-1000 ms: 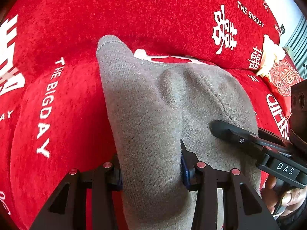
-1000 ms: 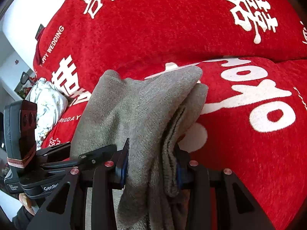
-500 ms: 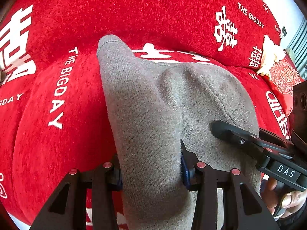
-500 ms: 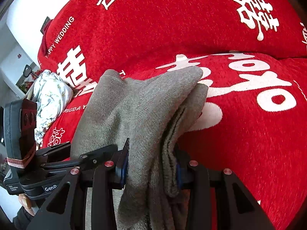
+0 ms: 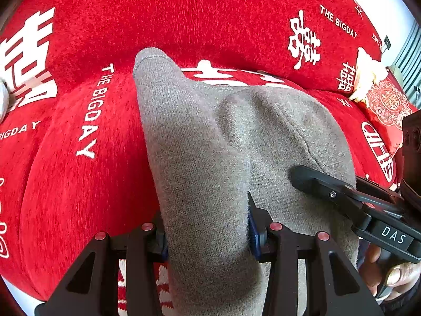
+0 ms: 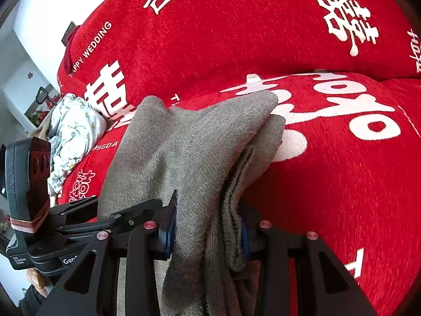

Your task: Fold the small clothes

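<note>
Gray cloth (image 5: 210, 163) hangs doubled over the red sofa cover (image 5: 79, 184), pinched tight by the left gripper (image 5: 208, 234) and right gripper (image 6: 208, 226), and has drifted a bit sideways since before, so laying down looks next.

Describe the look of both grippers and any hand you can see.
The left gripper and the right gripper are matte black with angular fingers, blue pads and red rivets. The right one's body carries a white "DAS" label. A bare hand shows.
</note>
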Available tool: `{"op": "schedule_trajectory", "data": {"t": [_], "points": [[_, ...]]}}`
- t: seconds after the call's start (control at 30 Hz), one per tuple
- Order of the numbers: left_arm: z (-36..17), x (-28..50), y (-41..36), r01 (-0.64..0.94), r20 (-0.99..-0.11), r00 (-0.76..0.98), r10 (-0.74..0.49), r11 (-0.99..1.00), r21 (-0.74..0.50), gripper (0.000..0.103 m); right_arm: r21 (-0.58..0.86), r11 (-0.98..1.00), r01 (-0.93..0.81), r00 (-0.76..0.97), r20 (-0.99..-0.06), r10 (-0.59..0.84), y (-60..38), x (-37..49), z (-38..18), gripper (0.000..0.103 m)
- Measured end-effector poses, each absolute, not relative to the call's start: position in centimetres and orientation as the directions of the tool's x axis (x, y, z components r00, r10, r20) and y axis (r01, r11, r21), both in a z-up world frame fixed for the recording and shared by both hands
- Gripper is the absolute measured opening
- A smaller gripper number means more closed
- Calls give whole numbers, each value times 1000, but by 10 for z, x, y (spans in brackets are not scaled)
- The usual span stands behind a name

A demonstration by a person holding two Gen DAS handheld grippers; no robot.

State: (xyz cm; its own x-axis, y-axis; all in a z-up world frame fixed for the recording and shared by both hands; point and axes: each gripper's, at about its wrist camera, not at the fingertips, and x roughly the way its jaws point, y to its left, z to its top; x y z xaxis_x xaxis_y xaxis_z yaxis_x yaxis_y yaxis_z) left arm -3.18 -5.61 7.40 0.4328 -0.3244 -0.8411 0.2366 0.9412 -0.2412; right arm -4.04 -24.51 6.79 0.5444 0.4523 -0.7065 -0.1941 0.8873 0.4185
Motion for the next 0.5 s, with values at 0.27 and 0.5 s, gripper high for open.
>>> {"op": "schedule_trajectory", "data": {"t": [0.27, 0.5], "points": [[69, -46, -55, 236, -842, 435, -318, 943, -234, 46, 420, 886, -196, 544, -706, 455, -244, -52, 63, 41], [61, -56, -52, 226, -848, 436, -301, 949, -221, 46, 416, 888, -196, 539, -710, 452, -239, -63, 53, 40]]}}
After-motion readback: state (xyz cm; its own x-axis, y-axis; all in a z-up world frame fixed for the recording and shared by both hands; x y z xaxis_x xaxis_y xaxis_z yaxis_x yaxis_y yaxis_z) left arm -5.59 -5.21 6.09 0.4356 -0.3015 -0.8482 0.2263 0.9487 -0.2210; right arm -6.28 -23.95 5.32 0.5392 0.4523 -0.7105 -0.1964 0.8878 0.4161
